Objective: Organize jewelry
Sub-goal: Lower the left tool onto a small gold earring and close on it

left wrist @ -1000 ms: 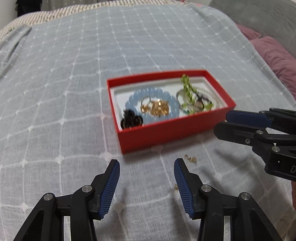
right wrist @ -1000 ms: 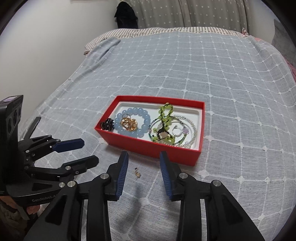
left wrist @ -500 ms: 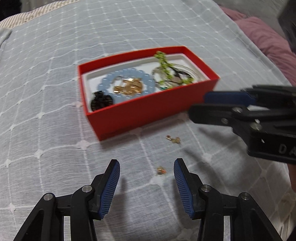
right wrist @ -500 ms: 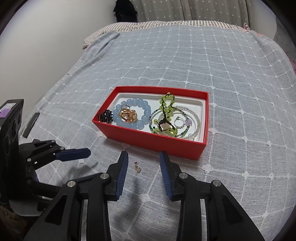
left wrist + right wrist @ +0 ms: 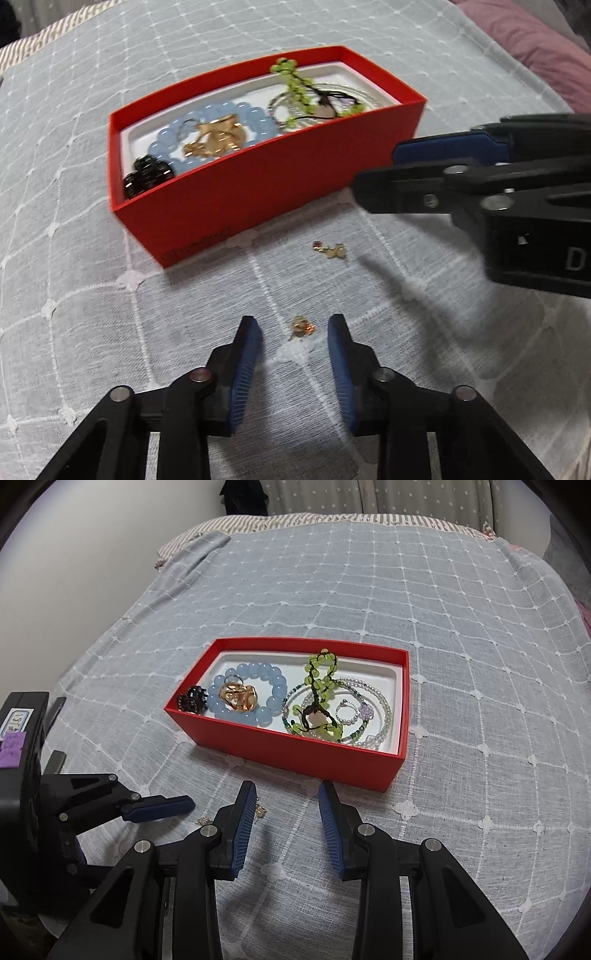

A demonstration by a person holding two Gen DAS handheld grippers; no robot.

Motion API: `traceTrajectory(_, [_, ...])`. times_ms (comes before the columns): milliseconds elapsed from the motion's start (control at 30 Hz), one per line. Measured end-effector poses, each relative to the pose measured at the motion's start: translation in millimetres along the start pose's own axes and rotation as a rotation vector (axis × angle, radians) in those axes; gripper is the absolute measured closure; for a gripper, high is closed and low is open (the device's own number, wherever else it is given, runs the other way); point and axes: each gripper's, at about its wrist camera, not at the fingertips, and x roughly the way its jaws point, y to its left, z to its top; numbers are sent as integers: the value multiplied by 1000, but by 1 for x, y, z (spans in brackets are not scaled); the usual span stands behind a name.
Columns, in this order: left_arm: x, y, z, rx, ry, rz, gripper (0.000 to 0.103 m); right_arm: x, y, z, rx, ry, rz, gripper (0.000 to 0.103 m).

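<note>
A red box (image 5: 236, 195) with a white liner holds a blue bead bracelet (image 5: 243, 696), a gold ring (image 5: 238, 698), a black piece (image 5: 190, 701), a green bead bracelet (image 5: 319, 686) and thin bead strands. Two small gold earrings lie loose on the bedspread in front of the box: one (image 5: 303, 326) right between my left gripper's open fingertips (image 5: 293, 330), the other (image 5: 330, 250) farther on. My right gripper (image 5: 286, 794) is open and empty near the box's front wall; it also shows from the side in the left wrist view (image 5: 384, 173).
The grey-blue checked bedspread (image 5: 369, 602) covers the whole bed. A pink pillow (image 5: 535, 40) lies at the far right. A striped pillow edge (image 5: 295, 520) and a white wall are at the back.
My left gripper has moved forward and down so that the nearer earring now lies between its fingertips. The right gripper has shifted right, leaving the other earring by its left finger.
</note>
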Motion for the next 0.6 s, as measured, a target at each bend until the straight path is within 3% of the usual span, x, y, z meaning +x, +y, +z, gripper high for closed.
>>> traceTrajectory(200, [2,-1,1,5,1,-1,97,2,3,-1,-14,7,2,66])
traceTrajectory(367, [2,0,4,-10,-2,-21,101,8,6,-4,-37,26,20,66])
traceTrajectory(600, [-15,33,7,-124,-45,-40,101,20,20,-12,-90,49,56,66])
